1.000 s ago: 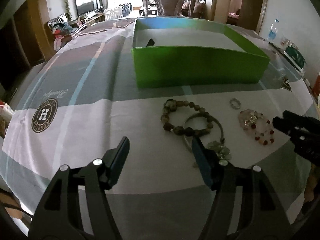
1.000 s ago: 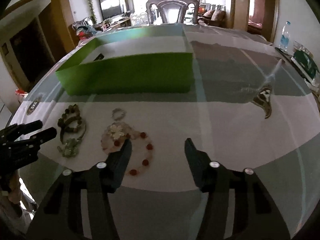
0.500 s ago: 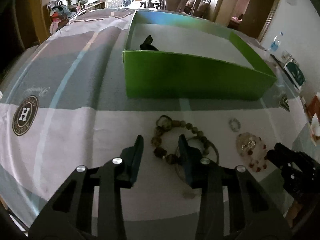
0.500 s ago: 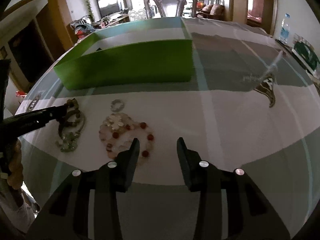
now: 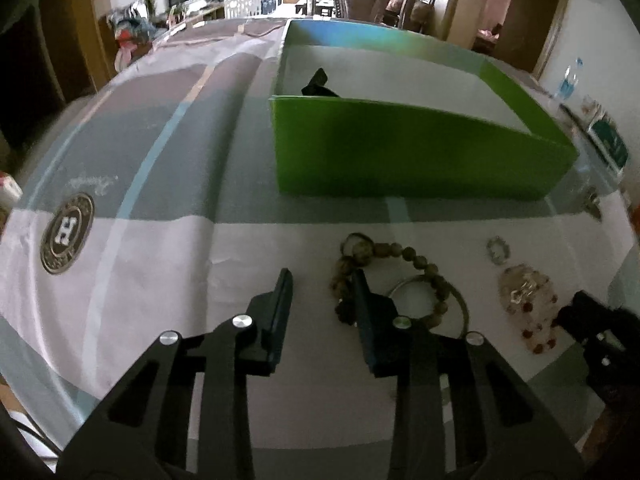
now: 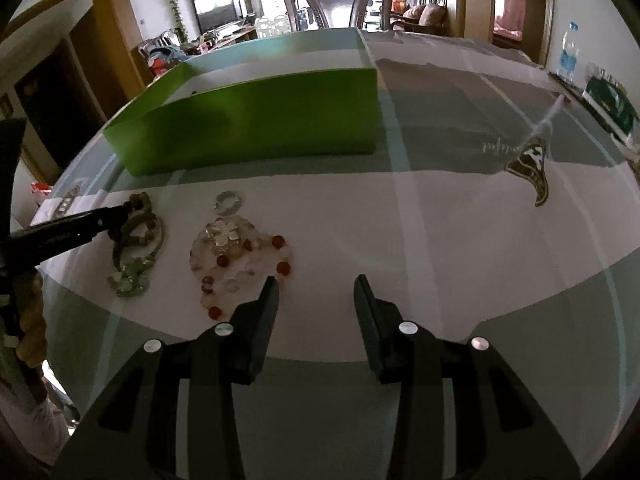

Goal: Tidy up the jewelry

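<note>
A brown bead bracelet [image 5: 404,268] lies on the tablecloth over a thin metal bangle [image 5: 460,300]. My left gripper [image 5: 322,276] is open and empty; its right finger rests at the bracelet's left edge. A small silver ring [image 5: 498,250] and a pink and red bead bracelet [image 5: 528,308] lie further right. My right gripper [image 6: 316,282] is open and empty just right of the pink and red bracelet [image 6: 240,256]. The brown bracelet [image 6: 136,224] and ring [image 6: 228,202] also show in the right wrist view. A green box [image 5: 416,156] stands behind.
A dark small item [image 5: 318,82] lies inside the green box [image 6: 256,120]. The tablecloth [image 5: 120,264] has a round logo [image 5: 66,232] at left and a crest print [image 6: 532,164] at right. A chair [image 6: 336,4] stands at the far edge. A water bottle [image 6: 568,56] stands at right.
My left gripper moved forward and left to the brown bracelet, and its jaws narrowed, then widened a little. My right gripper narrowed and shifted slightly right of the pink bracelet.
</note>
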